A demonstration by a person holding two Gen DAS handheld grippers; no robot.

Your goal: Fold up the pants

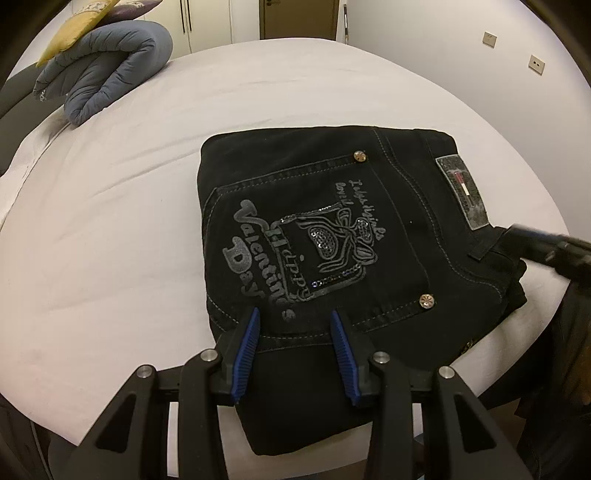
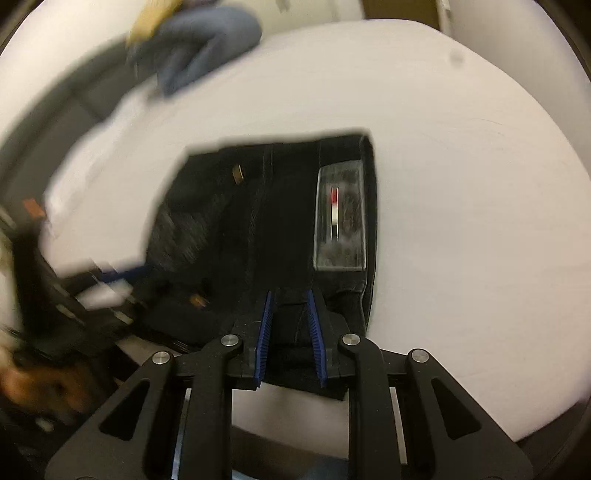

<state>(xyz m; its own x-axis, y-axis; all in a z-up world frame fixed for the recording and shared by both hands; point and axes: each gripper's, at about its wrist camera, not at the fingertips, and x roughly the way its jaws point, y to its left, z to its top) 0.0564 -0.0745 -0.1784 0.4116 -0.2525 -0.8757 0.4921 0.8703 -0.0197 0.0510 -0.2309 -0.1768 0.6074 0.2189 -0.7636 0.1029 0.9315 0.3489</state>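
Black pants (image 1: 325, 236) lie folded into a compact square on the white bed sheet (image 1: 129, 240), back pocket print and grey waist patch facing up. My left gripper (image 1: 295, 317) is open, its blue pads either side of the near edge of the pants, just above the cloth. My right gripper (image 2: 290, 299) stands partly open over the waistband end of the pants (image 2: 266, 229), near the grey patch (image 2: 340, 214); its view is blurred. Its tip shows at the right in the left wrist view (image 1: 546, 247).
A rolled blue-grey quilt (image 1: 107, 74) with a yellow pillow (image 1: 77, 26) lies at the far left of the bed. Cupboard doors and a wall with sockets stand behind. The bed's near edge runs below both grippers. The holder's hand (image 2: 33, 387) is at the lower left.
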